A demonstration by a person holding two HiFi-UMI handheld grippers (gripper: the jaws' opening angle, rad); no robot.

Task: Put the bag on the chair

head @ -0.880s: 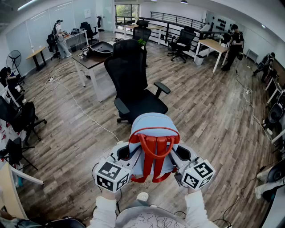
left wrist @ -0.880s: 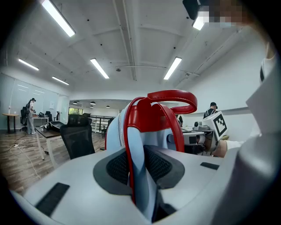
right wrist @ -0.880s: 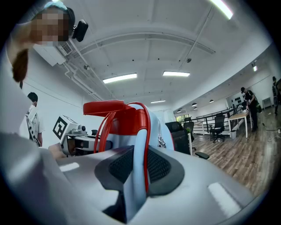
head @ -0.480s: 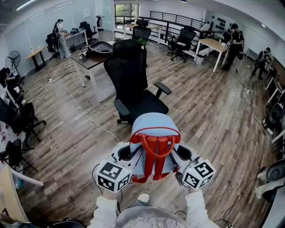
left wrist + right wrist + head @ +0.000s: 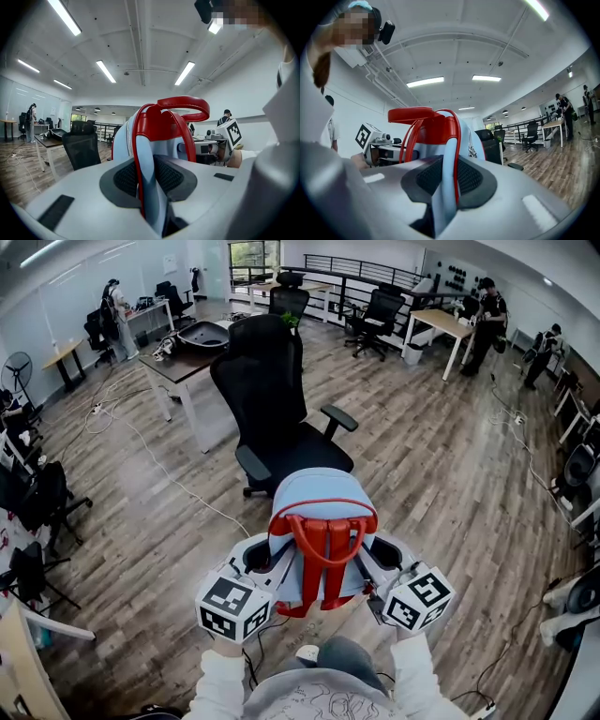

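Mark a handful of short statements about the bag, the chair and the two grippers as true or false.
1. The bag is light blue with red straps. True.
2. The bag lies on the seat of the chair. False: it is held up on the near side of the chair.
3. The left gripper and the right gripper are each shut on the bag. True.
4. The chair is white. False: it is black.

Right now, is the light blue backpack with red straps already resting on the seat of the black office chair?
No, the left gripper and right gripper hold the backpack in the air, short of the chair.
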